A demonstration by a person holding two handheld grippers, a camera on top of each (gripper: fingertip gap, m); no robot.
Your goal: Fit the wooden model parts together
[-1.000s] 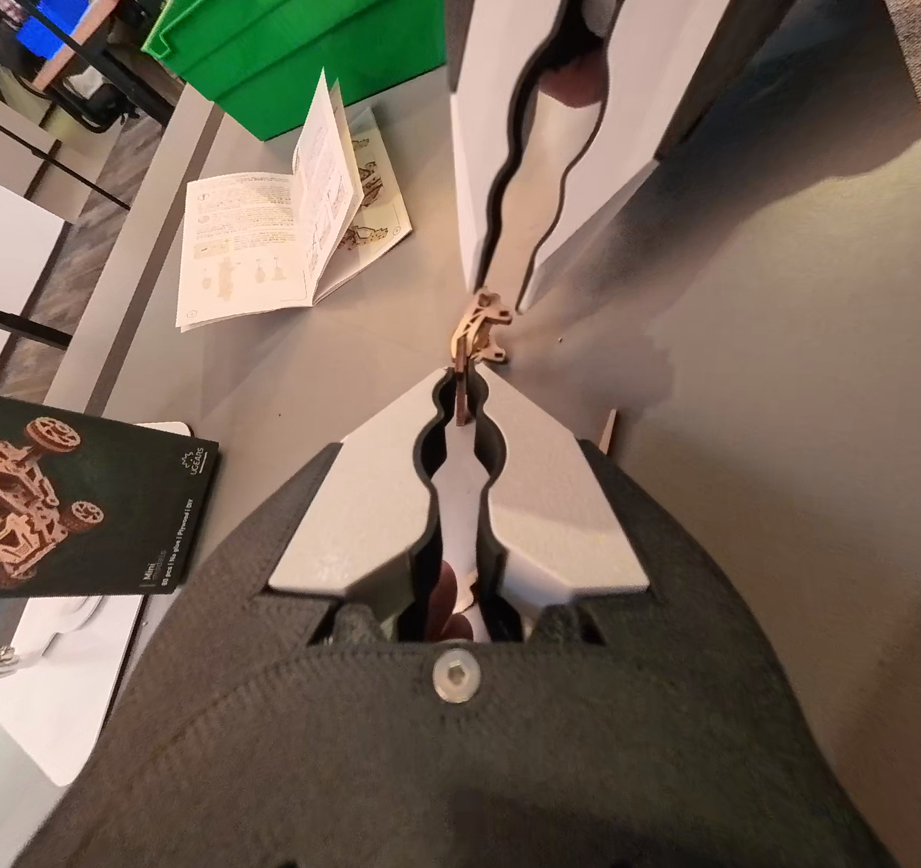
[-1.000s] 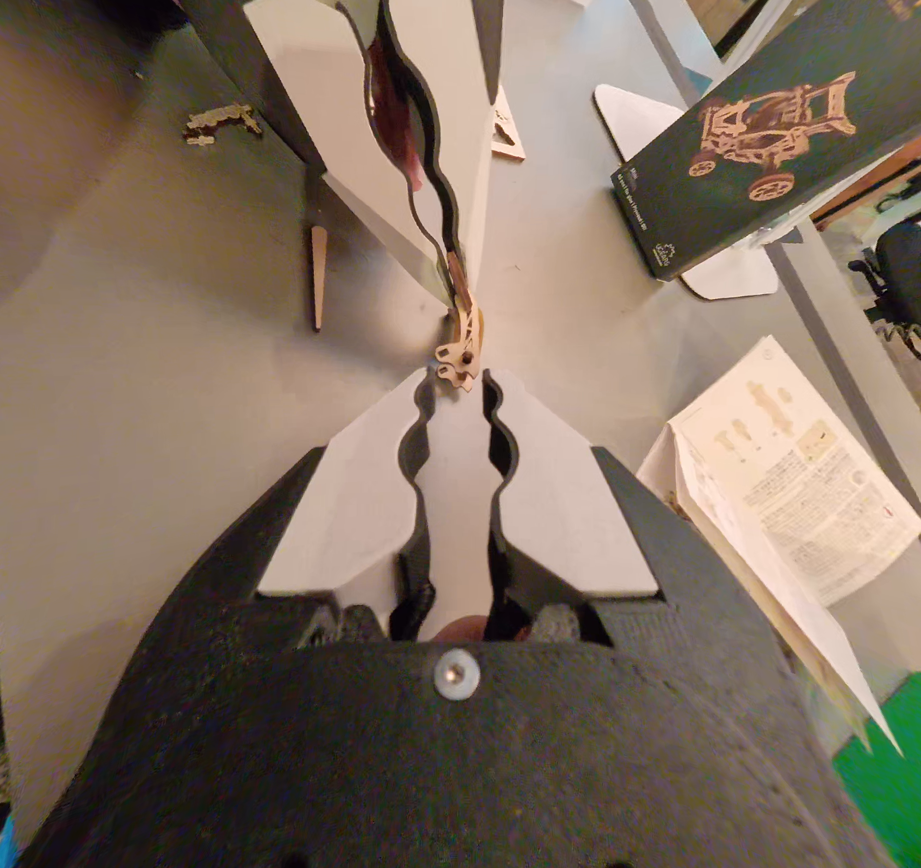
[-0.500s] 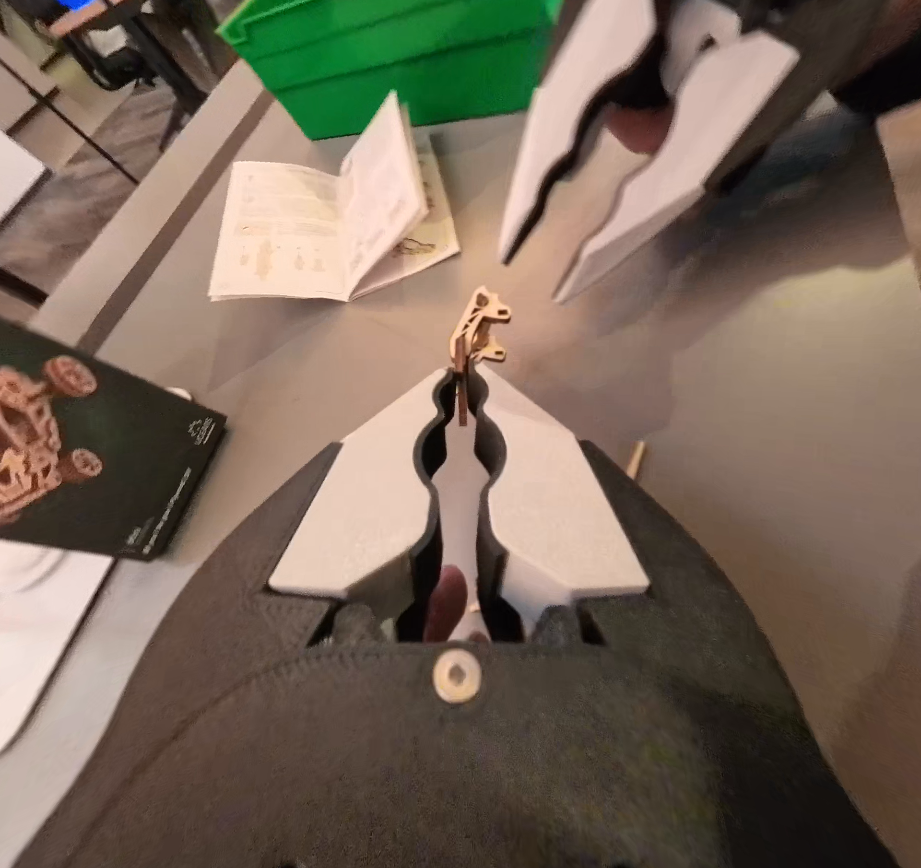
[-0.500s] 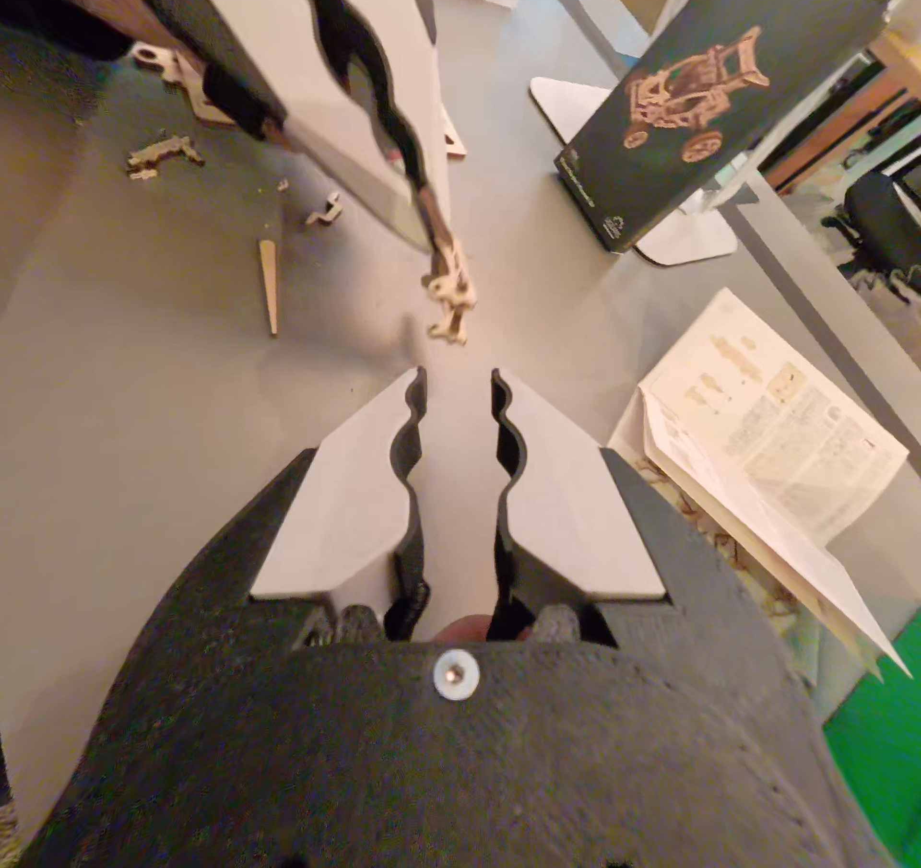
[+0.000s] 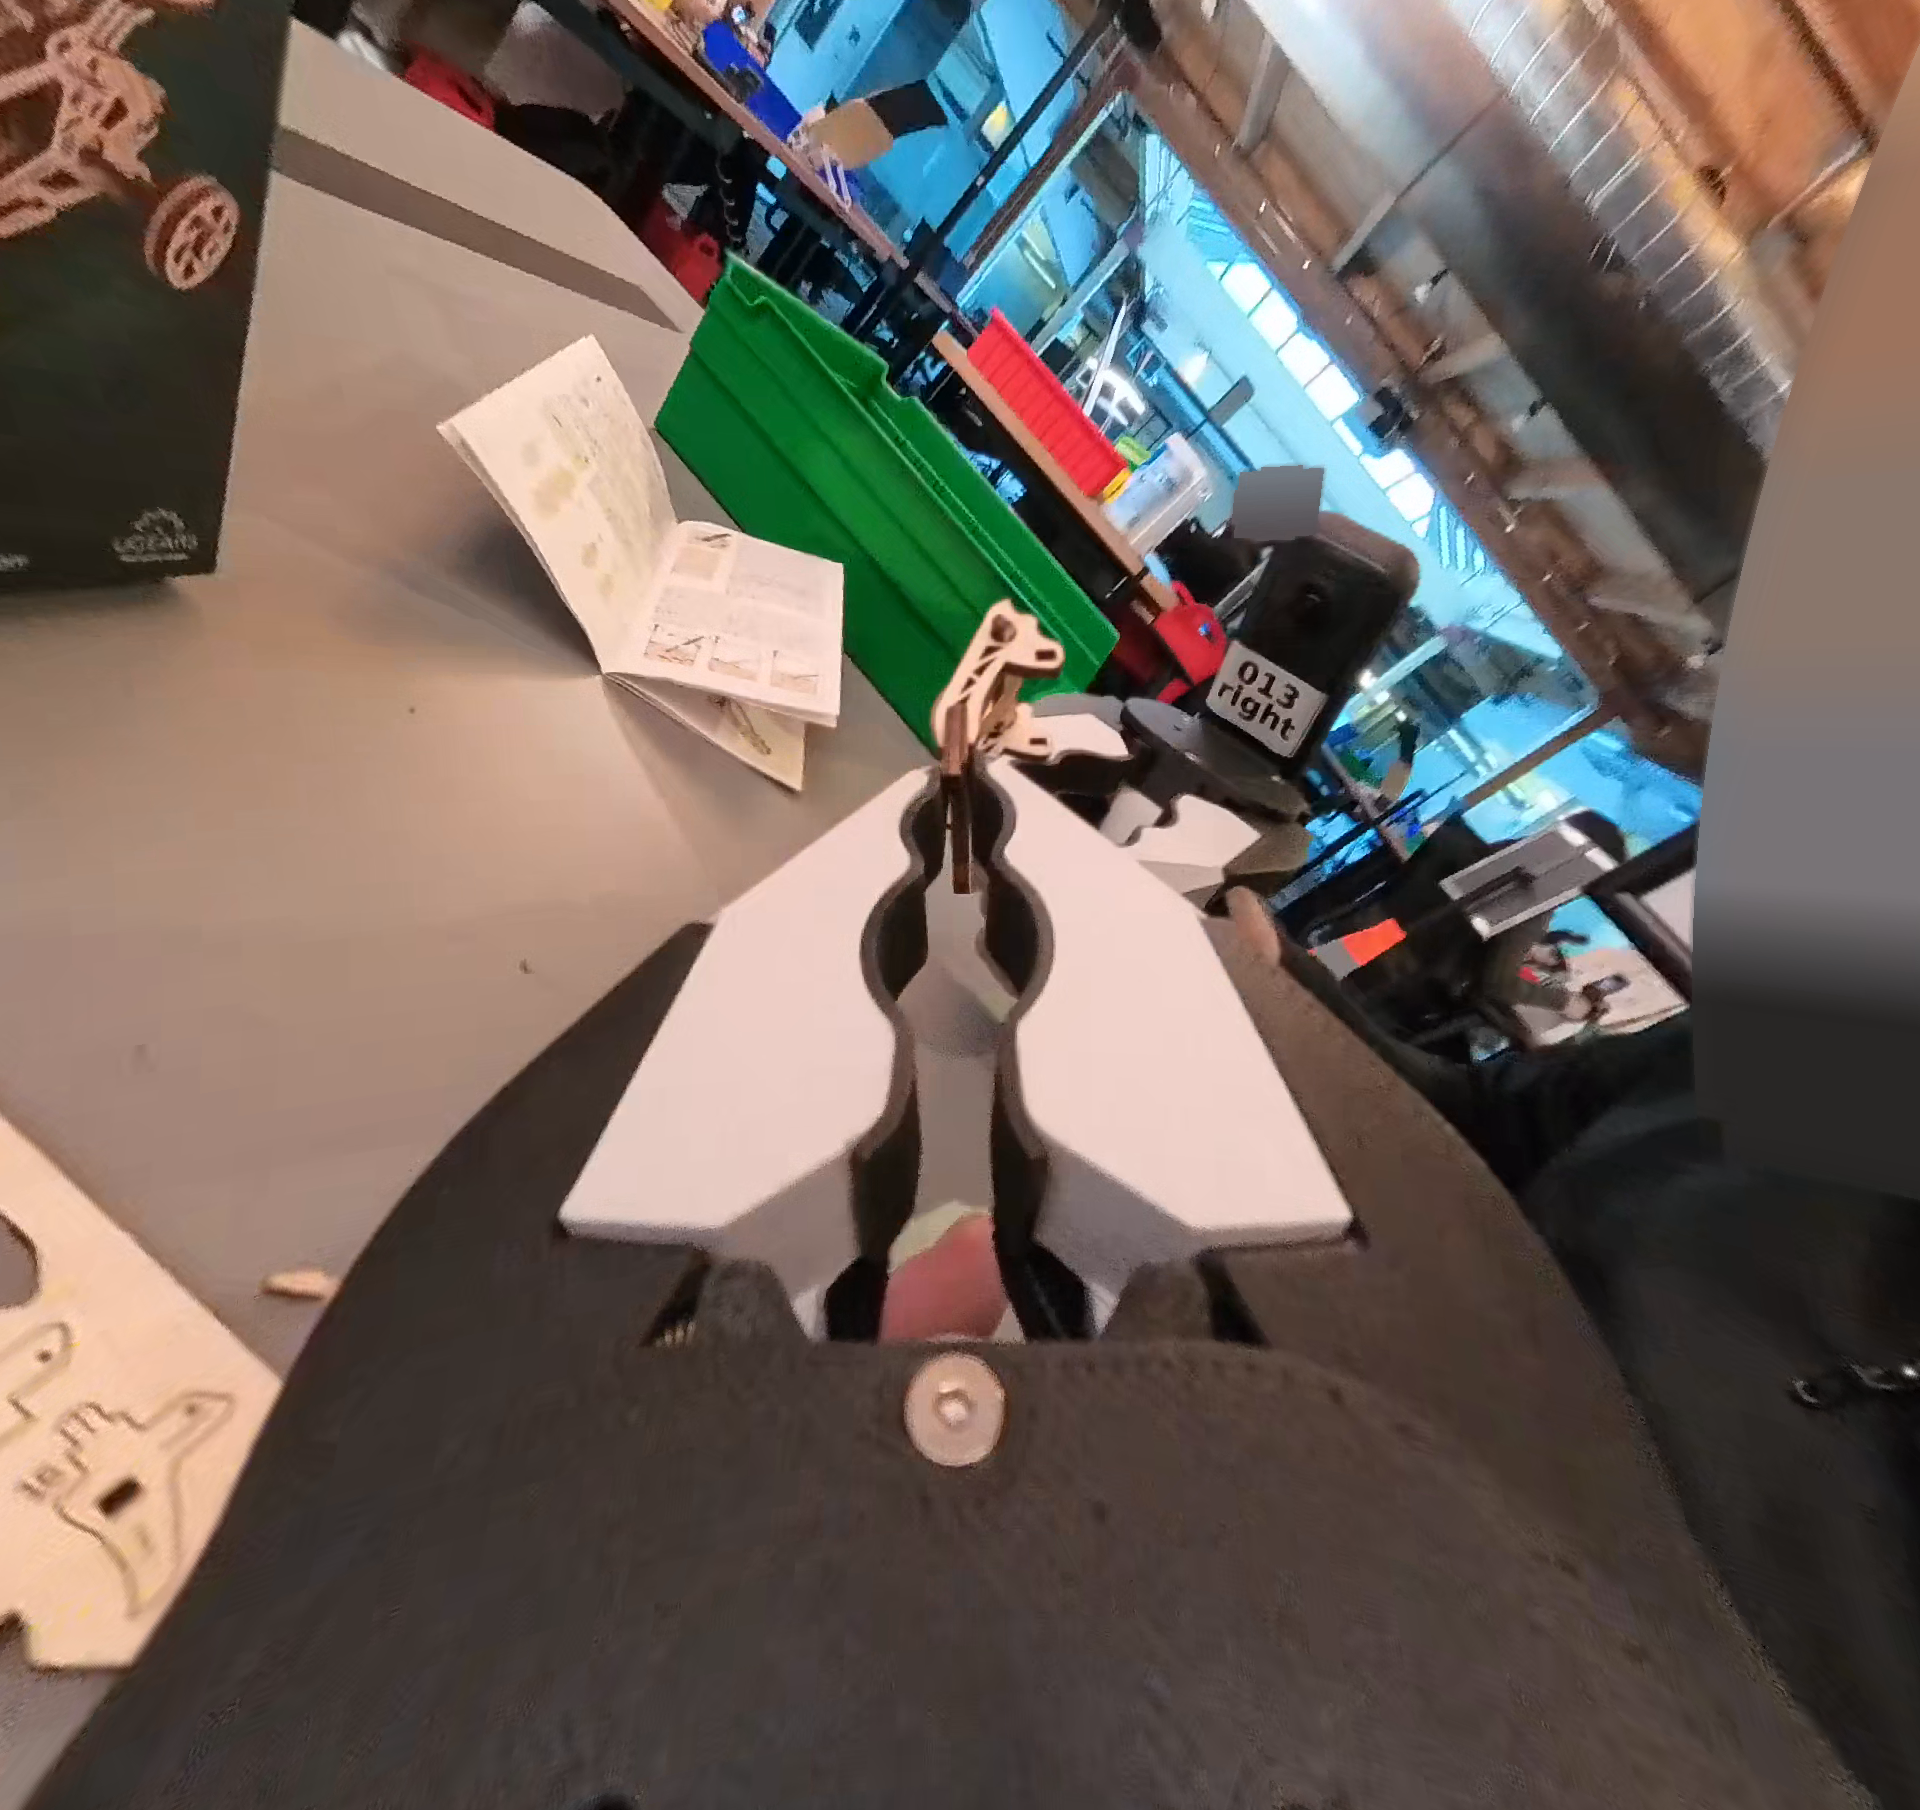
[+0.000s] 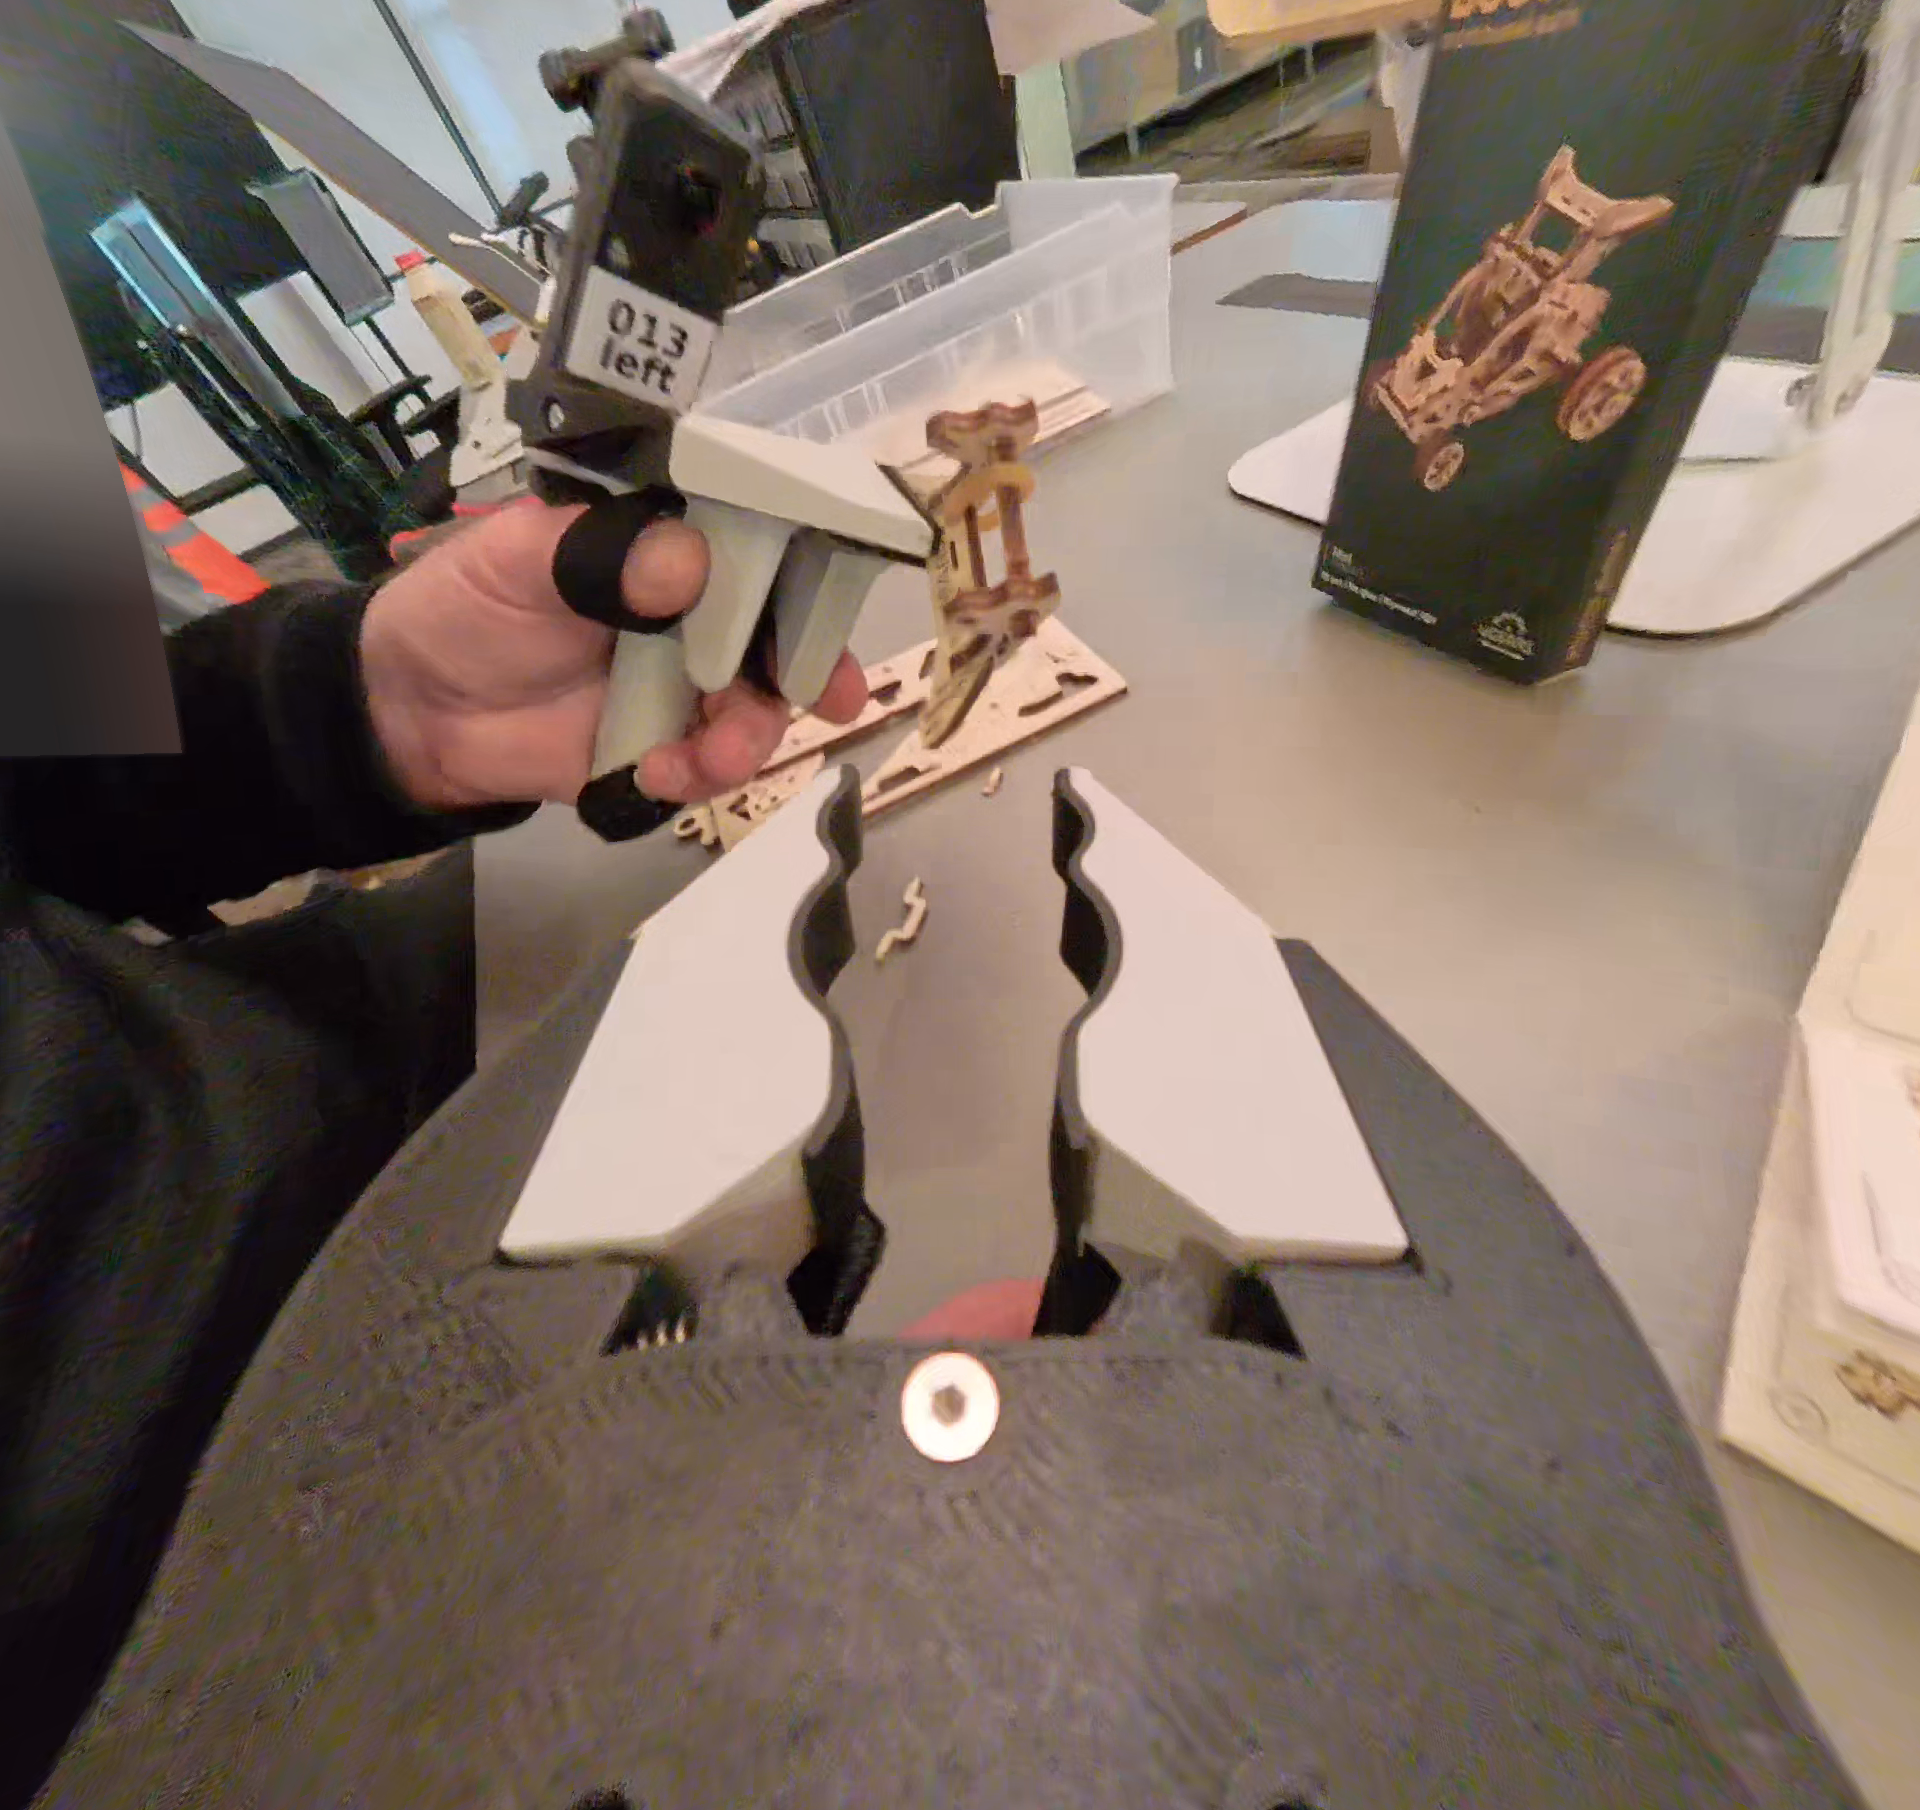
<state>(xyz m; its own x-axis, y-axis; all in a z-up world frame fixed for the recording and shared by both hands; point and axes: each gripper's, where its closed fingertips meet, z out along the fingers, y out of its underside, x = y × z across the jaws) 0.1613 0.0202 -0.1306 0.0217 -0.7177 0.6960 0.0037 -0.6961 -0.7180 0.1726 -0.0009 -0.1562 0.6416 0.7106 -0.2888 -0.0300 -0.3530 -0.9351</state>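
Both grippers had lifted and drawn apart since a second ago, when my right jaws met the wooden assembly [image 6: 982,555] nose to nose. That assembly stayed pinched edge-on in my left gripper [image 5: 961,804], raised above the worktop [image 6: 1455,825]. My right gripper [image 6: 956,804] stood wide open, holding nothing. Below lay the punched sheet [image 6: 1039,690] and a scrap [image 6: 902,919]; beyond, the box [image 6: 1590,306], booklet [image 5: 675,565] and green bin [image 5: 862,482].
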